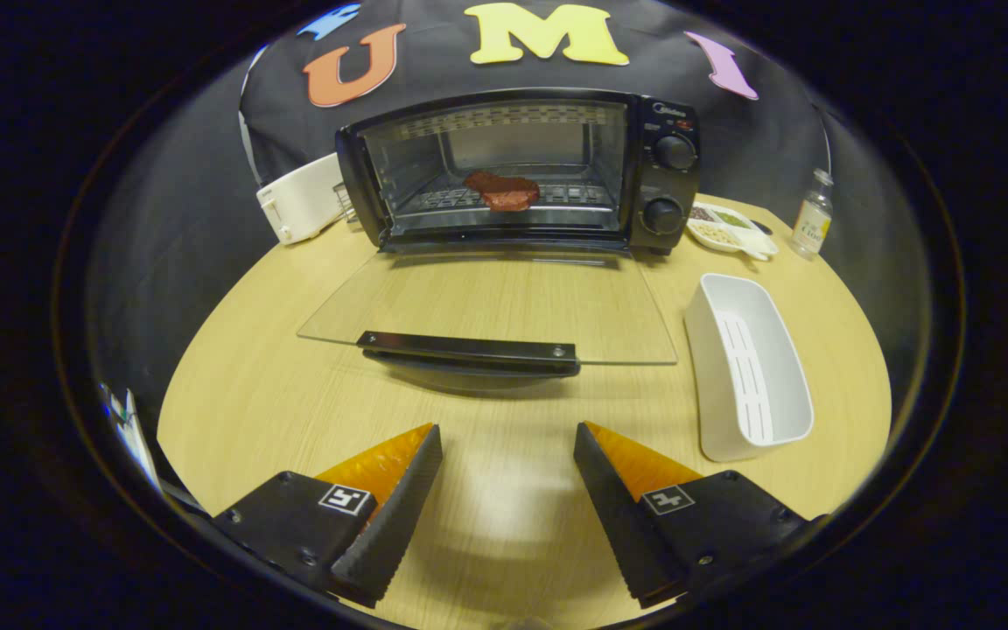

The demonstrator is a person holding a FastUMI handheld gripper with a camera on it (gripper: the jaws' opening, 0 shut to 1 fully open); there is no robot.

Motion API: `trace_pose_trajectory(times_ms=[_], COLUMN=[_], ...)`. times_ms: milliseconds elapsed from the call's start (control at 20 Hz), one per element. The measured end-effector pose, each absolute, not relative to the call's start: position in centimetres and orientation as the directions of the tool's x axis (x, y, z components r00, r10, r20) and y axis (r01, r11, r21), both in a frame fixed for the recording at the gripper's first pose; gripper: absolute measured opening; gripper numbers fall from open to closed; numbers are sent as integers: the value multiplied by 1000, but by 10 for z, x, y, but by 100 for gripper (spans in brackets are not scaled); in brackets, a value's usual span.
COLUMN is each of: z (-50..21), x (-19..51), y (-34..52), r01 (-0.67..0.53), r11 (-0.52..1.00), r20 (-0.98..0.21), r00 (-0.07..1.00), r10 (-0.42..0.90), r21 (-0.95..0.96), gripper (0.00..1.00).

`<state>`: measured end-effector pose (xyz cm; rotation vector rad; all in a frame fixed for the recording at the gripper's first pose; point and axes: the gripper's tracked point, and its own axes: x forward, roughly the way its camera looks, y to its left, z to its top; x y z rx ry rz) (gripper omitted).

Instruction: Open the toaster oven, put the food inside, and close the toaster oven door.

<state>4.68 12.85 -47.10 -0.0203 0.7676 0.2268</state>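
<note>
— Starting at the worktop's (294, 411) far left edge?

— White toaster (301, 208) there, lying just beside the toaster oven's left wall, partly tucked behind it.

— And next along?

— Toaster oven (521, 166), black, set at the far edge near the middle. Door (486, 302) swung fully down, a clear glass pane lying flat just above the worktop, black handle (469, 348) along its near edge. Two round knobs (668, 182) stacked on the right-hand panel.

— Inside?

— Food (502, 190): a reddish-brown, flattish, irregular piece, glossy on top, resting on the wire rack (434, 199) about mid-cavity. Looks like a slab of meat; cannot tell more.

— Nearer in?

— Claw (508, 442) wide open, gripping nothing, fingers spread apart over bare wood toward the near edge. Door handle just ahead of them, oven well beyond.

— Right of the oven?

— Small white dish (727, 229) with divided portions of something grainy, touching or nearly touching the oven's right side at the far right corner. Clear glass bottle (812, 215) with a yellowish label, upright, further right by the edge.

— And closer on that side?

— White oblong tray (749, 367), slotted bottom, lying along the right edge, just beside the open door's right corner, apart from it.
</note>
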Motion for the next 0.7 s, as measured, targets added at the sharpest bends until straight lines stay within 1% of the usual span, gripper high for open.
trace_pose_trajectory(times_ms=[350, 700], z=[-475, -461], x=[73, 76], y=[141, 145], r01=[-217, -245], r11=[975, 969], r20=[-683, -694], r00=[706, 691], r10=[186, 203], r21=[41, 40], gripper=[97, 98])
